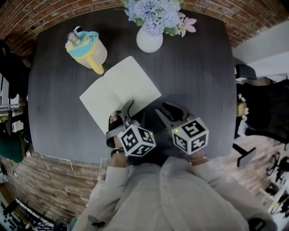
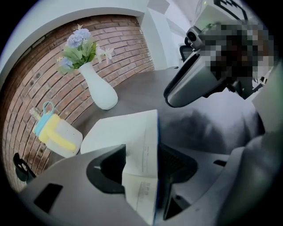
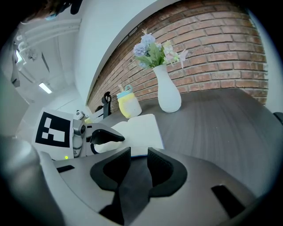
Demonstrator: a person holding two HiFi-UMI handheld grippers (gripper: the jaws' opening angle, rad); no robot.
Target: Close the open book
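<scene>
seen from beside the table, near to far. at the near edge stands a person in pale sleeves [image 1: 149, 198], holding one pair of tongs in each hand, each carrying a cube with square markers. the left tongs [image 1: 124, 113] point steeply down at the near edge of the book [image 1: 119, 90]; their jaws are clamped on that edge, one pad on the white page and the other on the blue cover behind it [image 2: 141, 150]. the right tongs [image 1: 168, 112] hang just beside the left pair, over bare tabletop just short of the book's near edge; their jaws stand apart with nothing between them but the dark surface [image 3: 138, 152].

the book lies open in the middle of the dark round table [image 1: 198, 72], its blank white pages facing up and its spine running diagonally away from the person. beyond its far left corner, close by, stands a pale jug [image 1: 88, 50] with a yellow handle and a blue lid. beyond the far right side, apart from the book, stands a white vase [image 1: 149, 40] of blue and pink flowers [image 1: 156, 13]. behind the table rises a red brick wall [image 3: 212, 53].
</scene>
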